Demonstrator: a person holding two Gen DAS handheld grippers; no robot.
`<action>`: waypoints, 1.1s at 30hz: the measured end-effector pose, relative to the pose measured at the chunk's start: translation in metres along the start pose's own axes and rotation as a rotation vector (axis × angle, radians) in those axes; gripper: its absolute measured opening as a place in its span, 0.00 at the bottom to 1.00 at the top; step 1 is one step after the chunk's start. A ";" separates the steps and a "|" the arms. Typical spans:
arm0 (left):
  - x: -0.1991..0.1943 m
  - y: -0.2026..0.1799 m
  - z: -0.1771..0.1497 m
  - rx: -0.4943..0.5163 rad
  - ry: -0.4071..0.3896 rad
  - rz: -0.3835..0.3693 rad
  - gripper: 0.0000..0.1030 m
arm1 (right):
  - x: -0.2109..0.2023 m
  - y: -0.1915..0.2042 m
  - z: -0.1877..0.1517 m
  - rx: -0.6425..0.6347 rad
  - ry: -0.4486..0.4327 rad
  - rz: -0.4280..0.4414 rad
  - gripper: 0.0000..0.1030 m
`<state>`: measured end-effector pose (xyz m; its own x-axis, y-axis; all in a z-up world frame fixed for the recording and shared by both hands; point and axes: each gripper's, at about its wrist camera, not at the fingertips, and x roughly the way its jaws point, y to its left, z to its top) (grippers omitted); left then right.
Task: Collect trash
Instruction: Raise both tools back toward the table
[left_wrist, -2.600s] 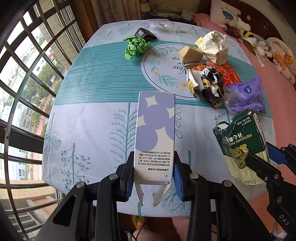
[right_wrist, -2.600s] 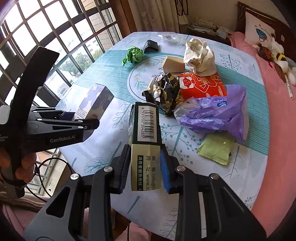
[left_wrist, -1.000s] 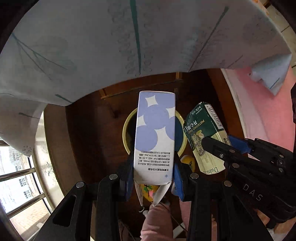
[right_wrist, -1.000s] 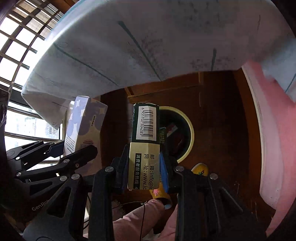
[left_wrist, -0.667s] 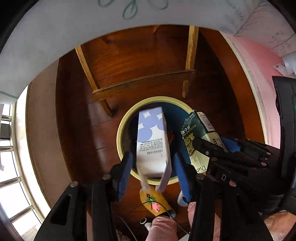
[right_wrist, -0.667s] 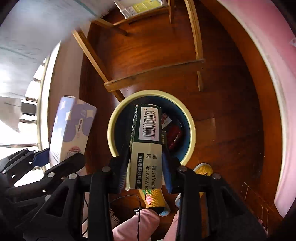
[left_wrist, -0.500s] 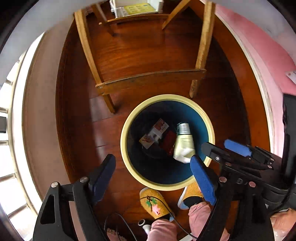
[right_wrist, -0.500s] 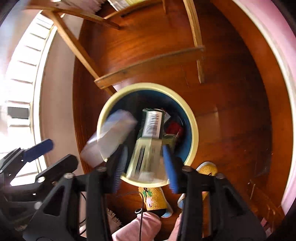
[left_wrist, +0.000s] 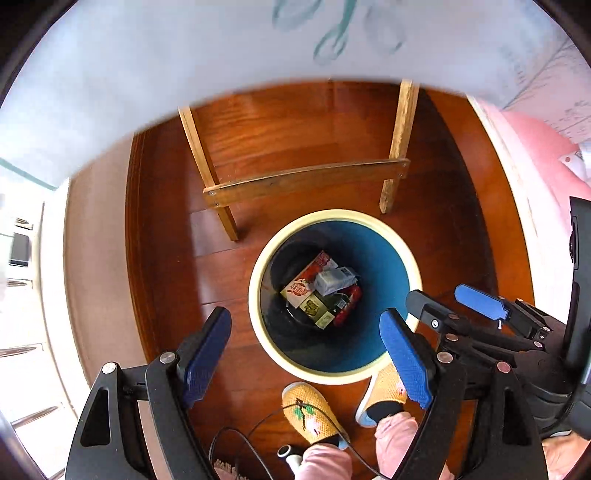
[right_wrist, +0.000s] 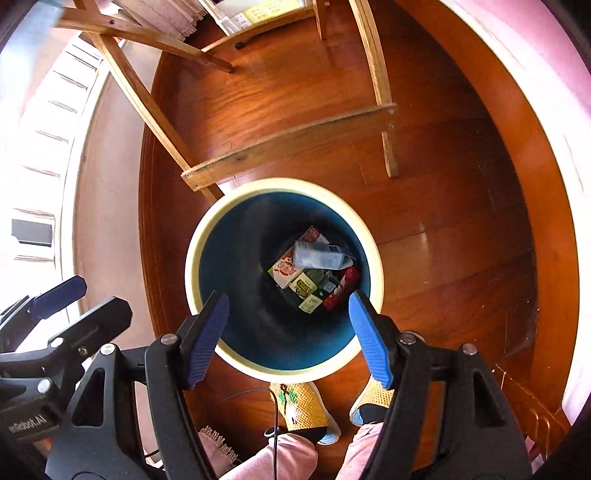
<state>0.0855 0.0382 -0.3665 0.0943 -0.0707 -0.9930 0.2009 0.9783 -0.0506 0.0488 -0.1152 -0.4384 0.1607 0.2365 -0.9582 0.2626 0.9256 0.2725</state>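
Jaws of left gripper (left_wrist: 304, 345) and right gripper (right_wrist: 288, 328) stood apart, empty, above bin (right_wrist: 192, 266); cartons (right_wrist: 314, 273) lay inside; remaining trash not visible.

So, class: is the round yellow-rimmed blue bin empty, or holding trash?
Holding trash: the round yellow-rimmed blue bin has cartons lying at its bottom, including a pale purple-white carton.

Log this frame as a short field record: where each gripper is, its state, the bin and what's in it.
left gripper: open, empty, over the bin's near rim
right gripper: open, empty, above the bin mouth
bin: round cream-rimmed waste bin with blue interior, standing on wooden floor
contents: pale lilac carton on top, dark green pistachio box, red-and-white packaging
person: yellow knitted slippers beside the bin
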 end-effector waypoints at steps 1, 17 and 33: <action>-0.008 -0.001 0.001 0.002 0.000 0.002 0.81 | -0.007 0.001 0.001 0.000 -0.005 0.002 0.63; -0.225 -0.009 0.002 0.037 -0.150 0.076 0.72 | -0.206 0.057 -0.008 -0.058 -0.090 0.049 0.63; -0.421 -0.012 0.027 0.122 -0.429 -0.064 0.70 | -0.432 0.124 0.006 -0.120 -0.398 -0.004 0.63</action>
<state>0.0694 0.0506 0.0546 0.4685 -0.2300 -0.8530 0.3303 0.9411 -0.0724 0.0176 -0.1047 0.0101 0.5213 0.1220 -0.8446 0.1553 0.9596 0.2346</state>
